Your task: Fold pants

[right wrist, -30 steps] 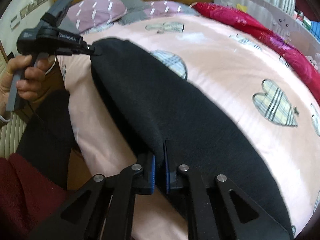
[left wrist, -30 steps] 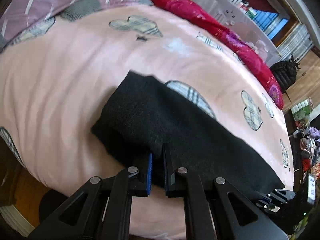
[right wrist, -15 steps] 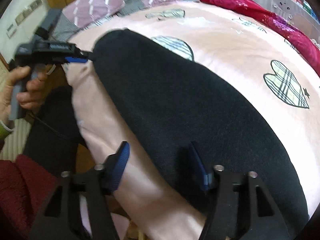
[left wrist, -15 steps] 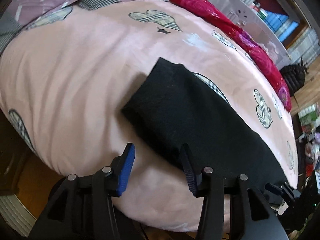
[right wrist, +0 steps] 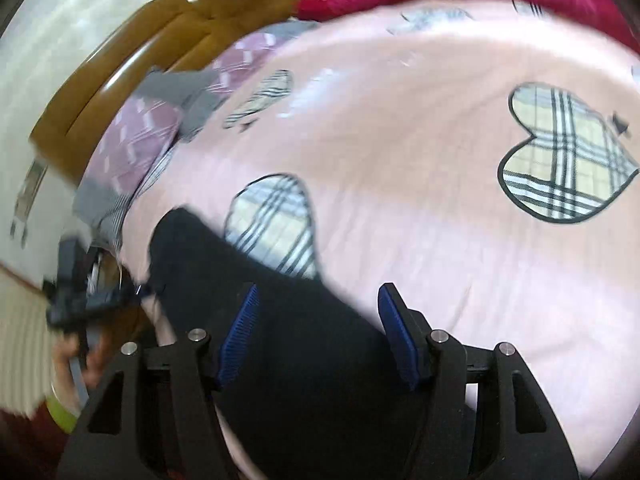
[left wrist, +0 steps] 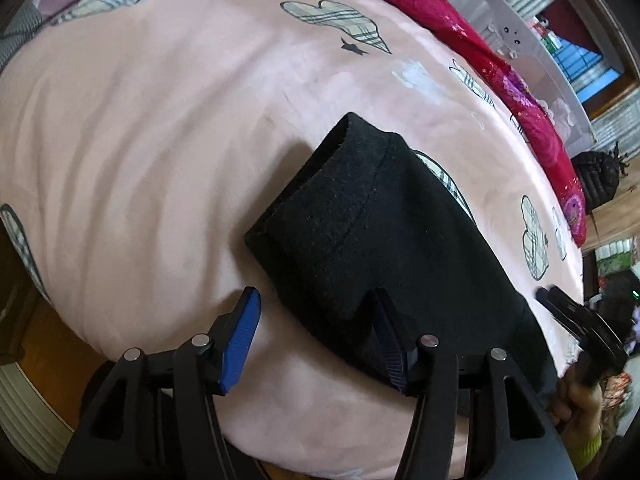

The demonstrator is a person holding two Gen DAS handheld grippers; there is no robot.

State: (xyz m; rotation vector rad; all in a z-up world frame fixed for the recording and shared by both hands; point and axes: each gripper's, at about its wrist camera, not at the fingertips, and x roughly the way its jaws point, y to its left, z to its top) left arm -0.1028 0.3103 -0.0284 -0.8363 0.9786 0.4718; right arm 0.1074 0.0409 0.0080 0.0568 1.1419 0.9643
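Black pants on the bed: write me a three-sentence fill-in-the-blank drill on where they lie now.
1. The black pants lie on a ____ blanket.
2. The blanket carries plaid ____ shapes.
3. The left claw stands ____, clamping nothing.

Missing words: pink; heart; open

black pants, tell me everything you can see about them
The black pants look like thick, fleecy knit with a stitched hem band at the near end. They lie folded into a long strip across the pink blanket, covering part of a plaid heart. The left claw, jaws opening, straddles their near corner without pinching. The right claw hovers open, jaws closing, over them.
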